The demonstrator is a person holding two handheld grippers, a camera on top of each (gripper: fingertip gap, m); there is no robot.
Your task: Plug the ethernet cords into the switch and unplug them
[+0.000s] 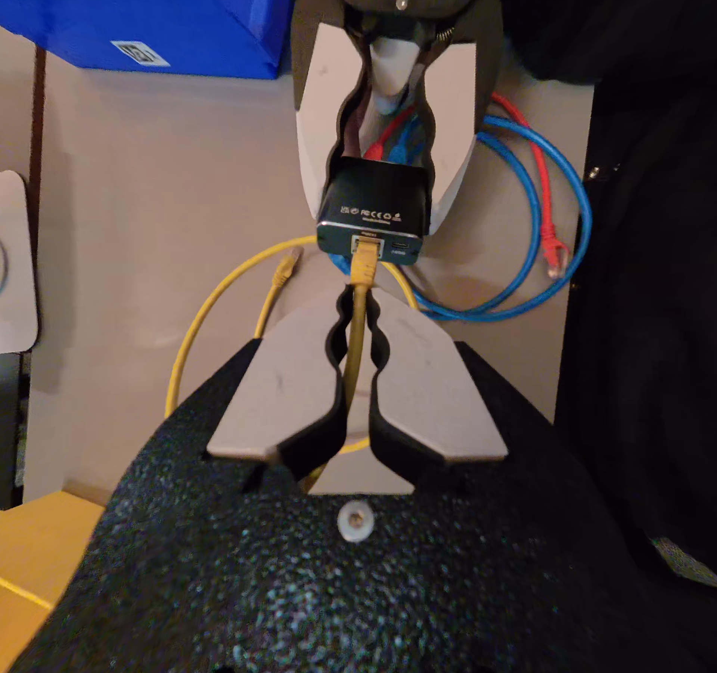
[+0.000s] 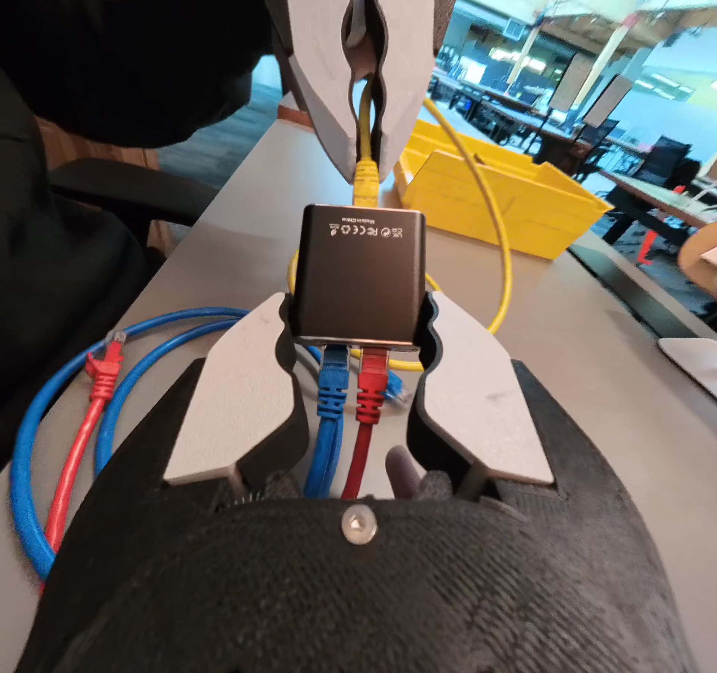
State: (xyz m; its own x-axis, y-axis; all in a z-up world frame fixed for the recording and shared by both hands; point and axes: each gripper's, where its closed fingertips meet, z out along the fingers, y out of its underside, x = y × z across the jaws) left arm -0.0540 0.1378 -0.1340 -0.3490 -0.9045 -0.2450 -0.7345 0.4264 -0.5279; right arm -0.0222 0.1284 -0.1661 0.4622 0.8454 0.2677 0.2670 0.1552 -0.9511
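Note:
A small black switch (image 2: 359, 266) is held just above the table between my right gripper's (image 2: 357, 301) fingers. A blue plug (image 2: 333, 386) and a red plug (image 2: 372, 386) sit in its near ports. On its far side a yellow plug (image 2: 365, 185) sits in a port. My left gripper (image 1: 359, 293) is shut on the yellow cord (image 1: 357, 344) just behind that plug (image 1: 364, 262). In the left wrist view the switch (image 1: 374, 196) faces me, gripped by the right gripper's fingers (image 1: 454, 150).
Loose cord ends lie on the grey table (image 1: 155, 188): a yellow plug (image 1: 285, 266), a red plug (image 1: 553, 254) and blue loops (image 1: 543, 227). A yellow bin (image 2: 504, 196) stands beyond the switch, and a blue box (image 1: 155, 14) at the table's far side. A dark sleeve (image 2: 116, 33) is at the left.

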